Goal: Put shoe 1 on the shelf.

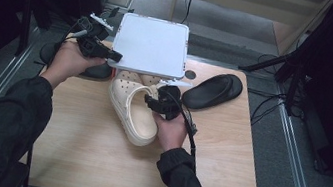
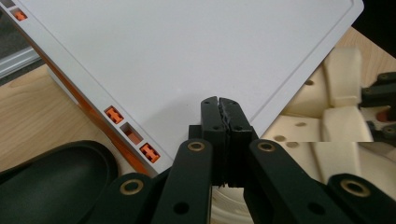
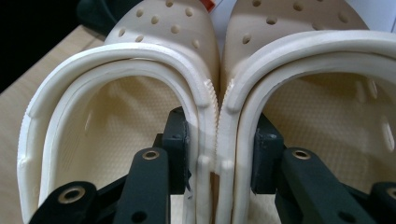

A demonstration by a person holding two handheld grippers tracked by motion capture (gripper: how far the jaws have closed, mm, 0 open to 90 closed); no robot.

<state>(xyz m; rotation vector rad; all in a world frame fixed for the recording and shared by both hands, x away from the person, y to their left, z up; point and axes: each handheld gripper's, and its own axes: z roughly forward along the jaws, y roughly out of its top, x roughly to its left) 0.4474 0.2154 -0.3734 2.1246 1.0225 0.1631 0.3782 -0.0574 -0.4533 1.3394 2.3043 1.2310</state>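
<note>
Above, high view: left gripper (image 1: 112, 55) clamped on the near-left corner of the white box lid (image 1: 151, 44), tilting it up clear of the cream clogs (image 1: 132, 106) just beneath; right gripper (image 1: 152, 102) reaching into those clogs, black slide (image 1: 213, 91) lying apart beyond it. Next, left gripper view: jaws pinched fully together on the lid edge (image 2: 261, 116), a hold suited to keeping the box open. Lastly, right gripper view: jaws half open, one inside each clog, squeezing the two touching inner walls (image 3: 215, 126) together so both lift as a pair.
</note>
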